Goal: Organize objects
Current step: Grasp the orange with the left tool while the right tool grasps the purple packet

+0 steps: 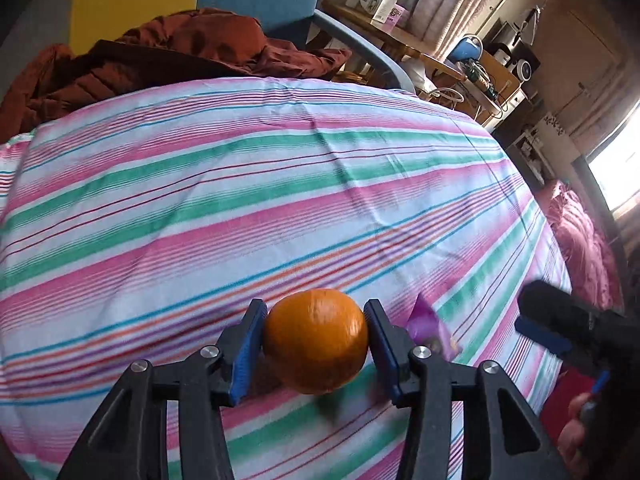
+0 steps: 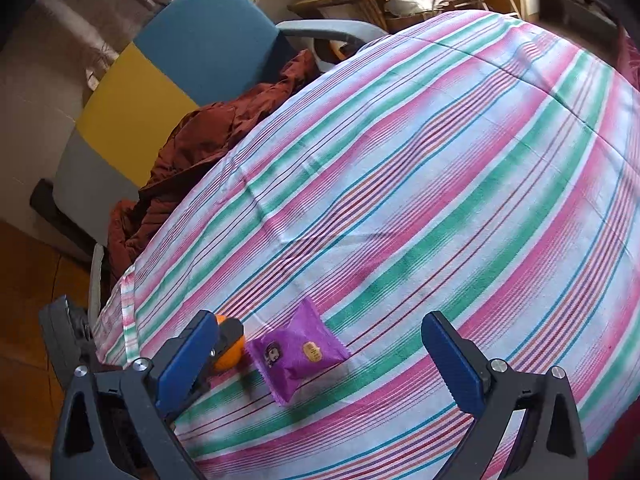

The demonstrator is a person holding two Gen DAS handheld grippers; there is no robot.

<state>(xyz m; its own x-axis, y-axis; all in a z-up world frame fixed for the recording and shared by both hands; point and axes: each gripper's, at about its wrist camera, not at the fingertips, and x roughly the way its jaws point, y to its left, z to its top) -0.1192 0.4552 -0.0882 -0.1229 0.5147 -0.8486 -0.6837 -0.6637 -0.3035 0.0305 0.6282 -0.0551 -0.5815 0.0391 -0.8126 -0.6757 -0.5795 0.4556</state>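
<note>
An orange [image 1: 316, 340] sits between the blue pads of my left gripper [image 1: 315, 318], which is shut on it just above the striped tablecloth [image 1: 280, 184]. A purple snack packet [image 1: 424, 320] lies flat on the cloth right beside it. In the right wrist view the same packet [image 2: 298, 354] lies below and between the wide-apart fingers of my right gripper [image 2: 320, 332], which is open and holds nothing. The orange [image 2: 230, 354] shows partly behind the right gripper's left finger, to the left of the packet. My right gripper [image 1: 552, 328] also appears at the right edge of the left wrist view.
A rust-brown jacket [image 1: 172, 56] is heaped on a blue and yellow chair [image 2: 180, 68] at the table's far side. A wooden desk [image 1: 384, 28] with boxes stands beyond it. Pink bedding [image 1: 580, 240] lies to the right of the table edge.
</note>
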